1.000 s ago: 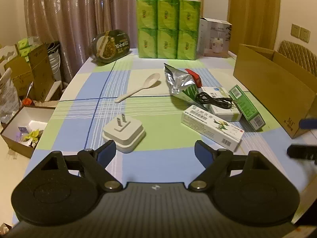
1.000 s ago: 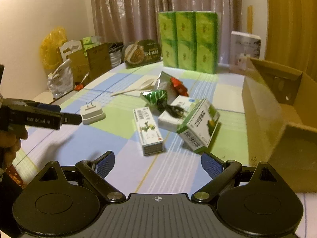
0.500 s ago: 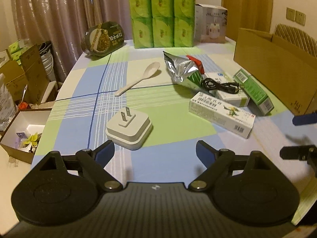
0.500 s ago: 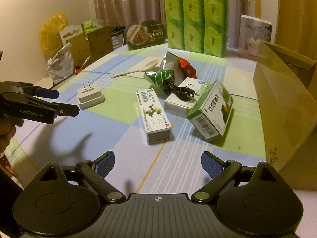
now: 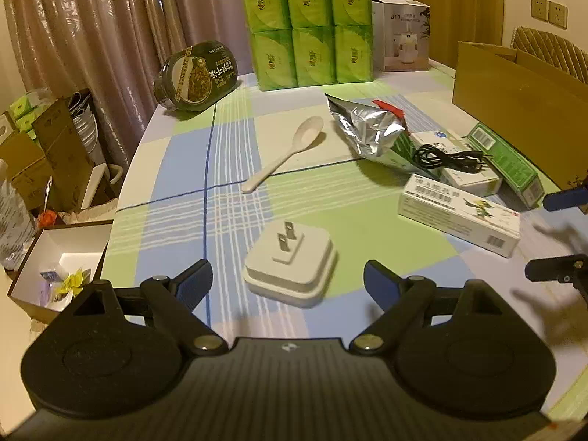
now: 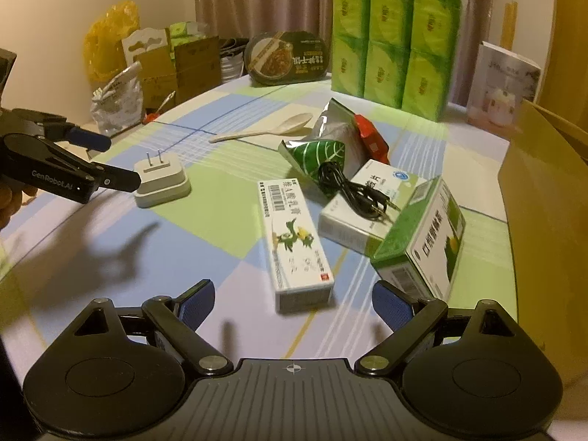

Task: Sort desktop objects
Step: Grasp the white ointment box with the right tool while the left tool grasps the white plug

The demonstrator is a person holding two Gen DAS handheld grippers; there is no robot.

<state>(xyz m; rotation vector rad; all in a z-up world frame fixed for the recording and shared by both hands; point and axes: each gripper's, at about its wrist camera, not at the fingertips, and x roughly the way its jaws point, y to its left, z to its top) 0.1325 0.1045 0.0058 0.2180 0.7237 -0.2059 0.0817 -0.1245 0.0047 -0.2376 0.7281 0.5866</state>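
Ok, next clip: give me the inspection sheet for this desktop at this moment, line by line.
Surface: table with a blue, green and white checked cloth.
Job's things: white plug adapter prongs up; long white box flat; green box tilted against a white box; foil pouch; spoon.
Clutter: green tissue packs, food bowl on its side, appliance carton.
Grippers: left gripper open, lined up on the adapter; right gripper open, empty, near the long box.
Cables: black cable coiled on the white box.
Surroundings: open cardboard box at right, curtains, floor boxes.
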